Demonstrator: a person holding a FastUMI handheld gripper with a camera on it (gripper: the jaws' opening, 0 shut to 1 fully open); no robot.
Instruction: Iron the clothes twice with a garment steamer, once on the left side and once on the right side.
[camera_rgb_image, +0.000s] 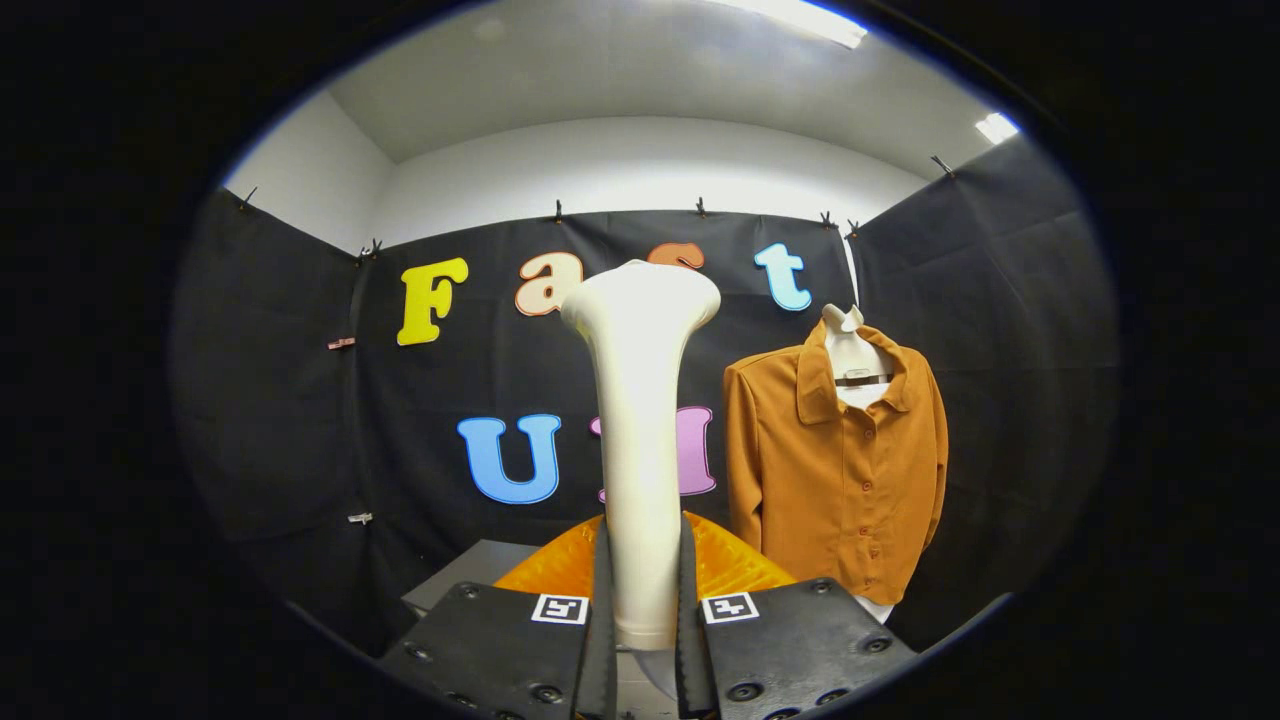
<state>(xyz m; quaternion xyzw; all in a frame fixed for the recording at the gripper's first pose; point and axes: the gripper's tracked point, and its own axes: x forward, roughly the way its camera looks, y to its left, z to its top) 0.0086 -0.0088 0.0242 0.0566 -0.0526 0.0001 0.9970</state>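
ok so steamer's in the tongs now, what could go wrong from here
1. The tongs hold only the low end of the white steamer; its wide head stands far above the fingers, so it may tip or slip once it is swung.
2. The orange shirt hangs loosely beyond the fingers, off to one side. A push from the steamer could swing it away rather than smooth it.
3. The orange thing just behind the steamer could be bumped.
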